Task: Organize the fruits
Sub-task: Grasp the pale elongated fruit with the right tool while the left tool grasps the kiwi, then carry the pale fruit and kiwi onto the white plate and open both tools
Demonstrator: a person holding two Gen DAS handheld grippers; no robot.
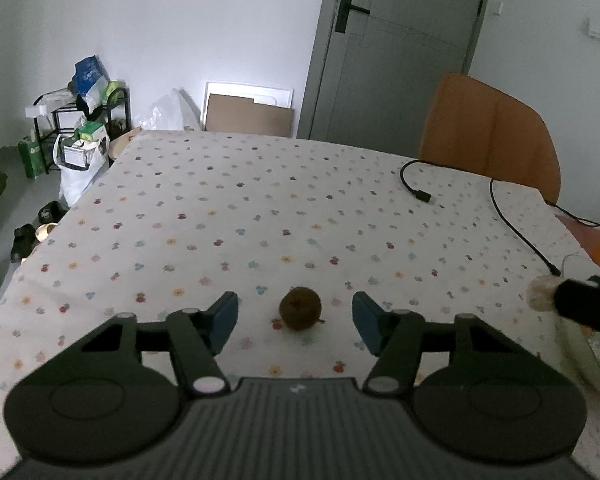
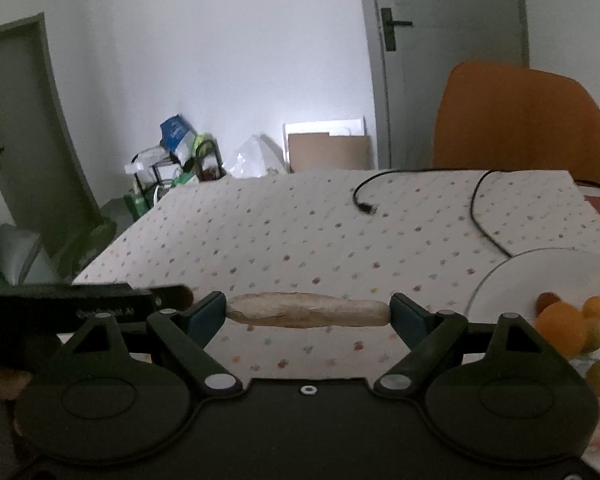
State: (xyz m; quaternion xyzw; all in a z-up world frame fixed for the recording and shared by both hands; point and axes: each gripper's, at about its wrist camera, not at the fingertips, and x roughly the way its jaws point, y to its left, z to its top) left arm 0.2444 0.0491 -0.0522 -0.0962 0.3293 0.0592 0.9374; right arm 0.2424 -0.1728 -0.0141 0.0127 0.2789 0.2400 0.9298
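On the dotted tablecloth (image 1: 260, 200), a brown fruit (image 1: 301, 308) is sitting between the left gripper's (image 1: 295, 318) parted, untouching pads. The right gripper (image 2: 308, 314) is clamping a long pale root (image 2: 308, 309) endwise, beside a plate (image 2: 500, 280) of orange fruits (image 2: 560, 326).

The left gripper (image 1: 295, 316) tilts downward with its jaws apart, a small brown fruit (image 1: 301, 309) sitting between the pads, touching neither. The right gripper (image 2: 308, 316) also tilts downward, its jaws spread wide and clamped on the two ends of a long pale fruit (image 2: 308, 310).
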